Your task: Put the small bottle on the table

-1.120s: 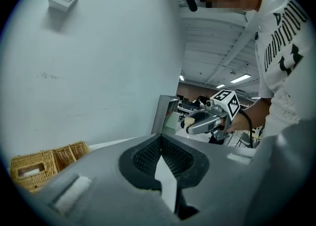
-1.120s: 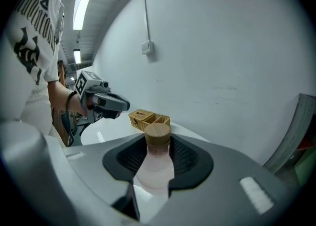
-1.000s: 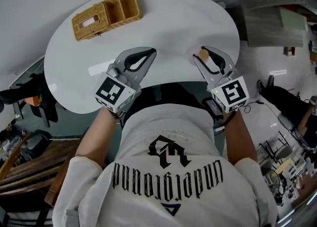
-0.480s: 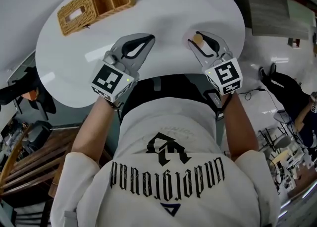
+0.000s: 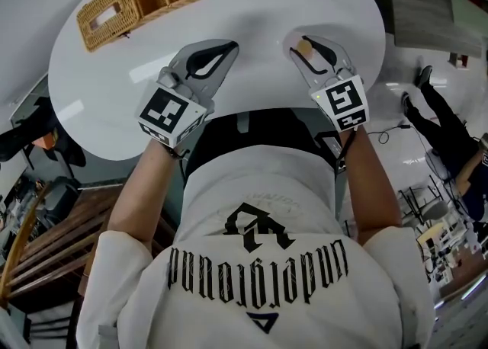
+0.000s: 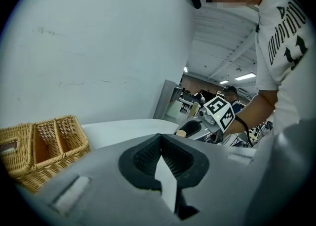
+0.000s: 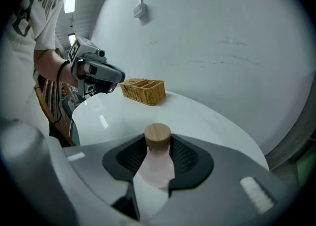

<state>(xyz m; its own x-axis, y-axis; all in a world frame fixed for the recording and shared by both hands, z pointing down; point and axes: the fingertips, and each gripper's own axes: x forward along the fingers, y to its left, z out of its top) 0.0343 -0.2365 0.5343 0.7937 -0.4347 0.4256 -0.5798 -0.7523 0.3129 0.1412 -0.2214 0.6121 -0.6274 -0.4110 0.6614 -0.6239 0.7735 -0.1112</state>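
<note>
The small bottle, pale pink with a round wooden cap, sits between the dark pads of my right gripper, which is shut on it. In the head view this gripper hovers over the near right part of the white round table, and only the bottle's cap shows. My left gripper is held over the table's near middle, jaws shut and empty. The left gripper view shows its pads meeting at the tip with nothing inside.
A wicker basket with compartments stands at the table's far left, also seen as the basket in the right gripper view. A white wall rises behind the table. Chairs and clutter line the floor on both sides of the person.
Both grippers have moved a little further out over the table, the right one still carrying the bottle. The jaws look unchanged.
</note>
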